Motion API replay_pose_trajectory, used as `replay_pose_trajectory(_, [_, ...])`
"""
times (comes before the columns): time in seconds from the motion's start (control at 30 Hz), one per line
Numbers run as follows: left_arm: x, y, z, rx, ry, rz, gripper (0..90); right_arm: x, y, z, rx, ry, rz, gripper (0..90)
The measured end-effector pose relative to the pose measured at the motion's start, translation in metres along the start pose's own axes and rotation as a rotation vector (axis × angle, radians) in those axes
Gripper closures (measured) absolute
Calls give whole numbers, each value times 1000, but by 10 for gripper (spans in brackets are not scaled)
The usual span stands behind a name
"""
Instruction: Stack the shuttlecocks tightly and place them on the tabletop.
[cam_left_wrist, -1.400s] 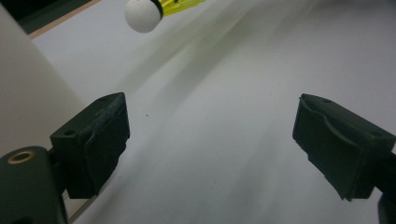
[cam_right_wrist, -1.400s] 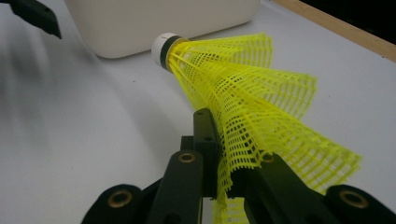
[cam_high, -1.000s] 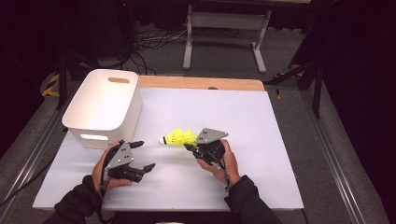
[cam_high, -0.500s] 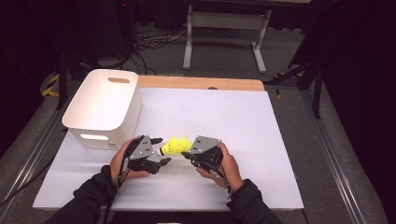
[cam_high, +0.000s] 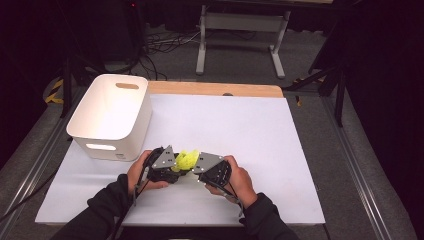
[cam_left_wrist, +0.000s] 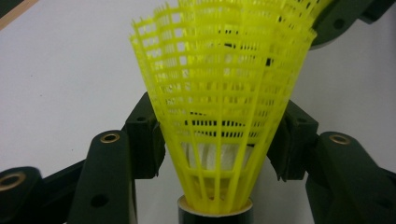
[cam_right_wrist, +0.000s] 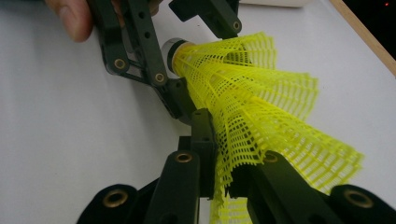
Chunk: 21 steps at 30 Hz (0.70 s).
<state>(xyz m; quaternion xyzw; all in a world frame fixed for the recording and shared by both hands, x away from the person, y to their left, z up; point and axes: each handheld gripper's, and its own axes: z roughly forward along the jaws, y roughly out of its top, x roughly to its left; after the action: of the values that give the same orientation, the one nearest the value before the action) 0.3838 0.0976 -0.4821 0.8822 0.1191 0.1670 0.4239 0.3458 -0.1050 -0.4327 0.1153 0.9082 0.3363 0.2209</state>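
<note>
White table under everything, white bin at its far left corner, well apart from the work. Both forearms in from the near edge, left hand and right hand drawn close together at the table's near middle, knuckles up, grippers levelled and pointed at each other. Right gripper clenched on the wide rim of the shuttlecock, mesh crumpled between the jaws. Left gripper just been closing, low skirt between its jaws near the cork; pads met the mesh on both sides, mesh there not dented. Shuttlecock held between the two grippers, apparently just off the table, lying roughly level, cork toward the left gripper. Judged very light, skirt soft and springy plastic lattice, easily crushed or torn at the rim; cork end firmer. Best taken low on the skirt or at the cork with a gentle squeeze. Rim grip judged poor for carrying: mesh folds and could slip.
</note>
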Motion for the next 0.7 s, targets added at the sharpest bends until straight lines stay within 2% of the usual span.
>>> replay_pose_trajectory(0.07, [0, 0, 1, 4, -8, -2, 468, 0, 1, -1, 7, 8, -19, 838])
replay_pose_trajectory(0.2, [0, 0, 1, -3, -11, -9, 482, 1, 4, -3, 0, 14, -23, 823])
replay_pose_trajectory(0.27, [0, 0, 0, -13, -11, -11, 488, 1, 5, -5, -13, 22, -4, 807])
replay_pose_trajectory(0.3, [0, 0, 0, -36, -17, -34, 491, 0, 7, -6, -21, 35, -3, 778])
replay_pose_trajectory(0.37, [1, -1, -1, -50, -28, -39, 490, 0, 7, -7, -29, 40, 0, 768])
replay_pose_trajectory(0.43, [0, -2, -1, -85, -42, -43, 482, 1, 10, -11, -62, 69, 13, 736])
replay_pose_trajectory(0.53, [-3, -2, -3, -115, -35, -40, 485, 1, 11, -13, -70, 73, 11, 715])
replay_pose_trajectory(0.63, [-4, -2, -5, -159, -42, -58, 484, 1, 12, -18, -102, 88, 28, 687])
replay_pose_trajectory(0.7, [-5, -2, -7, -173, -32, -54, 489, 1, 12, -20, -118, 98, 31, 664])
